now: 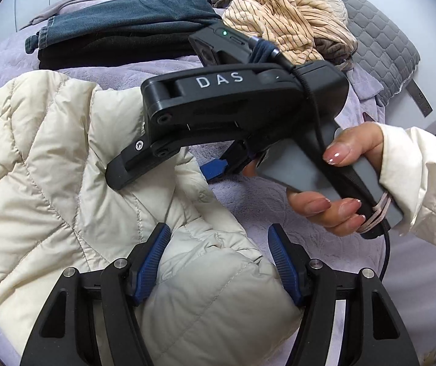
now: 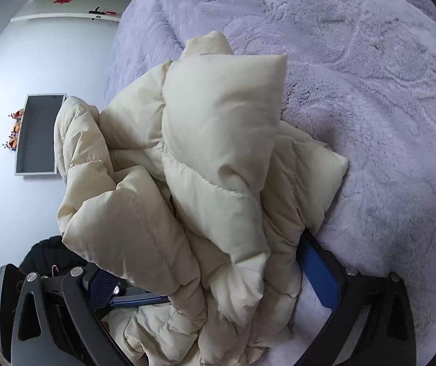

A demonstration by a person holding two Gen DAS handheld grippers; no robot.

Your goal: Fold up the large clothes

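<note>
A big puffy cream jacket (image 1: 65, 183) lies bunched up on a bed with a soft lilac blanket (image 1: 294, 207); in the right wrist view the jacket (image 2: 218, 158) sits in a tall crumpled heap, with one fat fold sticking up in the middle; the left tongs (image 1: 218, 262) stand about half open, and a thick roll of the jacket lies between their blue pads (image 1: 152, 262); the left pad touches the cloth, but the right pad has a small gap beside it, so I cannot tell if they truly hold it; the right tongs (image 2: 215, 286) are spread as wide as they go, with the jacket piled between the two sides and not pinched; in the left wrist view the right tongs (image 1: 163, 164) reach in from the right, over the jacket, and a hand (image 1: 340, 183) in a white sleeve (image 1: 425, 183) holds their grey handle; at the far side of the bed lie folded dark blue jeans (image 1: 120, 21) on top of a black piece of clothing (image 1: 111, 52); beside them is a crumpled striped tan top (image 1: 285, 18), and a grey quilted pad (image 1: 385, 39) lies behind it; past the bed edge is a pale floor (image 2: 19, 198).
</note>
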